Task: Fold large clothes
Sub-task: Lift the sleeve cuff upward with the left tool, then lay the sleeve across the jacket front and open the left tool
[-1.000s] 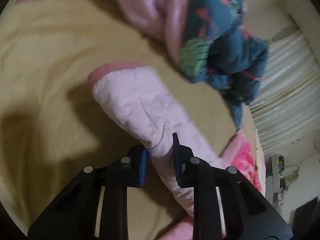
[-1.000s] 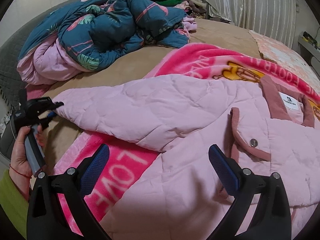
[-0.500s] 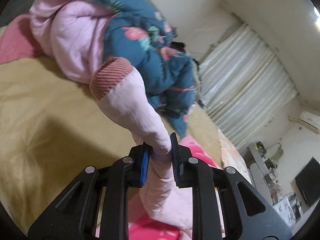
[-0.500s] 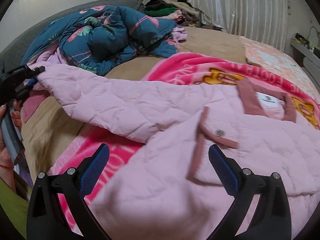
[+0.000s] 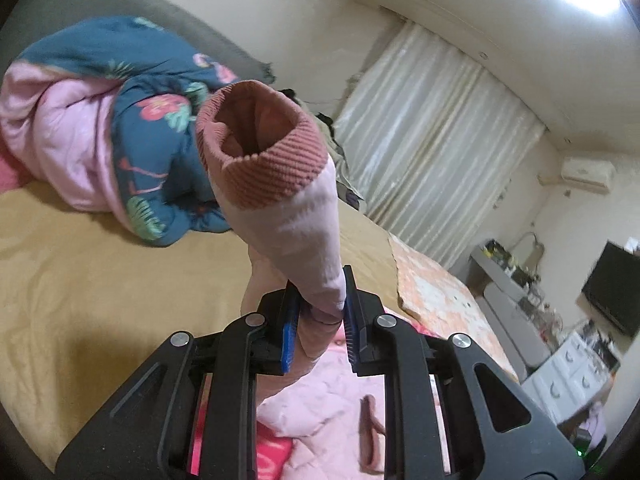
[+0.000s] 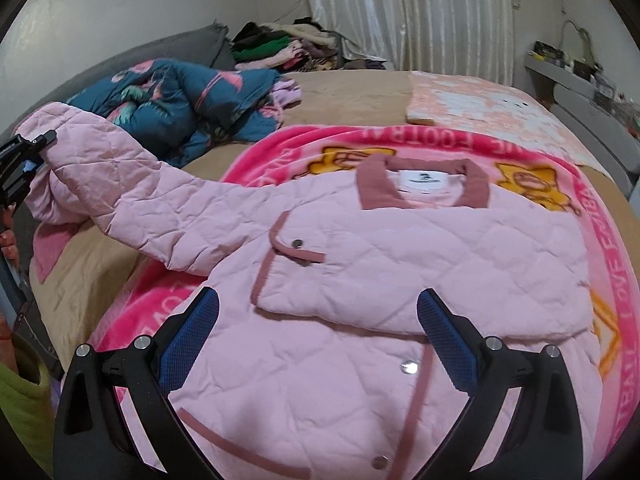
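From the left wrist view, the left gripper [image 5: 320,312] is clamped on the pink jacket's sleeve [image 5: 296,236], whose ribbed cuff [image 5: 260,148] stands up toward 11 o'clock. From the right wrist view, the right gripper [image 6: 318,332] hangs with jaws spread wide and empty above the pink jacket [image 6: 400,272], which lies on the pink blanket [image 6: 616,248], sleeve raised toward 9 o'clock.

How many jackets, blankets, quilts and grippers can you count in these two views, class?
Jackets: 1, the pink jacket
Blankets: 1, the bright pink blanket
Quilts: 1, the blue flowered quilt
Grippers: 2, left gripper, right gripper
Total: 5
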Demonstrator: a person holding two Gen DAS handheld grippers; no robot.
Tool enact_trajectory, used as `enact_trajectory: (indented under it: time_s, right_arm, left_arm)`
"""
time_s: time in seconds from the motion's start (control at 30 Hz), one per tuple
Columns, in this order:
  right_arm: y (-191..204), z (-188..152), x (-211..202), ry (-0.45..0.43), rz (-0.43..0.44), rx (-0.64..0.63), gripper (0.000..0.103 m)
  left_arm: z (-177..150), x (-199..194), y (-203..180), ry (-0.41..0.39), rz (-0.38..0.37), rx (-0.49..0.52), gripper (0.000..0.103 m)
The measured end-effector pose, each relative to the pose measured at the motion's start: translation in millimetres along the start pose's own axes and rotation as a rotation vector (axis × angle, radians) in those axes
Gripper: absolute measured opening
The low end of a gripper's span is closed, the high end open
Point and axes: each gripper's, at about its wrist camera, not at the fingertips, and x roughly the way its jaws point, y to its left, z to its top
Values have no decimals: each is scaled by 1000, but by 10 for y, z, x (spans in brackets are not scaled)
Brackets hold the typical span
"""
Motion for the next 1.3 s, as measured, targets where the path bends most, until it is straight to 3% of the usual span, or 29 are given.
enact_trajectory:
  time_s: [0.33,0.73,1.3]
  right_arm:
    - [-309,-130,-307,-16,29,59,99]
    - [-842,-338,-636,-47,0,137,99]
    - [-1561,-608,-944,-97,-28,274,99]
  left_arm:
    - [-59,-86,-705,37,-53,121,12]
    - [-333,-98,-1444,84,-94,260,8]
    - [-1117,254,-2245,227,-170,402,4]
